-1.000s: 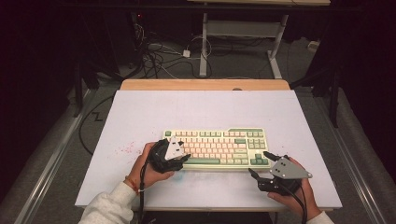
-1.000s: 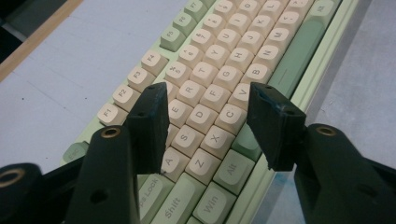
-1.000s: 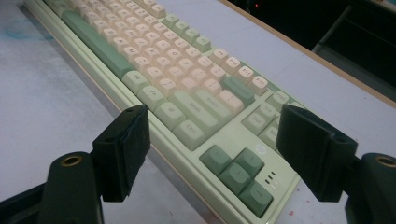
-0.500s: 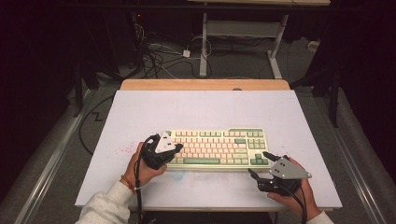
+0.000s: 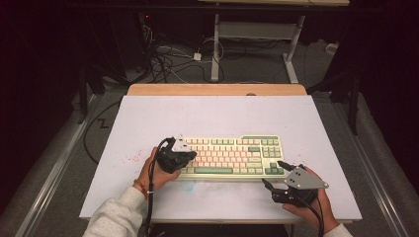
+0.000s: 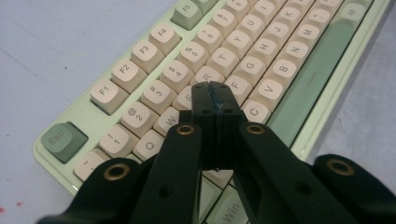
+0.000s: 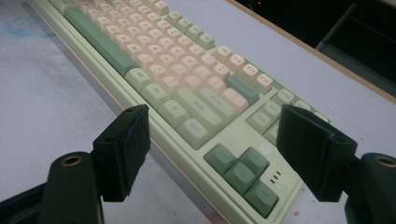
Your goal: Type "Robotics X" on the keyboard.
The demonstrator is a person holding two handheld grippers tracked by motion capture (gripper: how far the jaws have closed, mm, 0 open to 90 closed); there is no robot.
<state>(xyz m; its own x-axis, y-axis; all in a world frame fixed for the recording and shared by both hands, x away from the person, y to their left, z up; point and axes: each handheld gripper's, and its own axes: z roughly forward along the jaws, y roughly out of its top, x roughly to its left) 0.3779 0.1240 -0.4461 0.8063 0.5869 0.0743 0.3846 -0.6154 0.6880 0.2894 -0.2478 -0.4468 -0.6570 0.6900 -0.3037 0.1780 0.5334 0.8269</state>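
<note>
A cream and green keyboard (image 5: 232, 155) lies on the white table top. My left gripper (image 5: 190, 157) hovers over its left end, jaws pressed together with nothing between them. In the left gripper view its tips (image 6: 214, 93) hang above the keyboard's (image 6: 261, 51) letter keys near E and D. My right gripper (image 5: 273, 174) stands open just off the keyboard's front right corner. In the right gripper view the arrow keys (image 7: 243, 175) lie between its wide-spread jaws (image 7: 217, 140).
The white table top (image 5: 217, 118) has a wooden strip (image 5: 217, 90) along its far edge. Faint red specks (image 5: 131, 159) mark the surface left of the keyboard. Cables and desk legs (image 5: 215, 44) sit on the dark floor beyond.
My left gripper has moved right and forward from the table beside the keyboard onto its left end. The right gripper has held still.
</note>
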